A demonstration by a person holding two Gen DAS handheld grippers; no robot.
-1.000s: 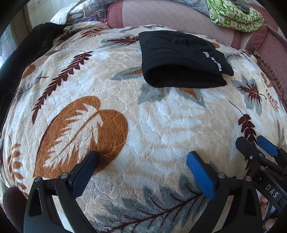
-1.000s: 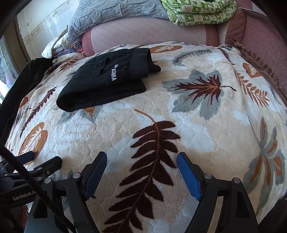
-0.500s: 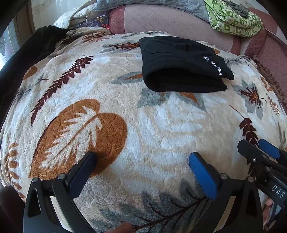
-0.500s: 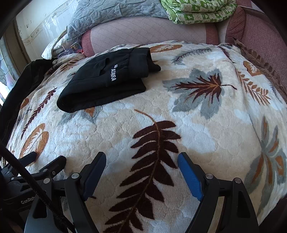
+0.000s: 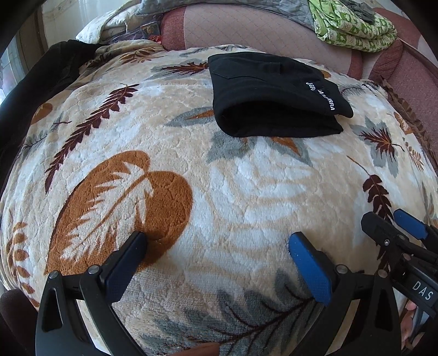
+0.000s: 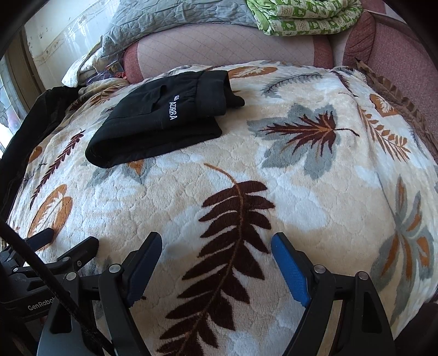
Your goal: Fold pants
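The black pants [image 5: 273, 101] lie folded into a compact bundle on the leaf-patterned blanket [image 5: 246, 186], far side, with white lettering on top. They also show in the right wrist view [image 6: 164, 120]. My left gripper [image 5: 216, 252] is open and empty, low over the blanket's near edge, well short of the pants. My right gripper [image 6: 216, 246] is open and empty too, beside the left one. Each gripper shows at the edge of the other's view.
A pink quilted sofa back [image 6: 224, 46] runs behind the blanket. A green patterned folded blanket [image 5: 353, 27] and a grey quilt [image 6: 169, 19] lie on top of it. A dark garment [image 5: 35, 90] hangs at the left edge.
Both grippers have drawn back slightly from the pants and stayed open. The pants have not moved.
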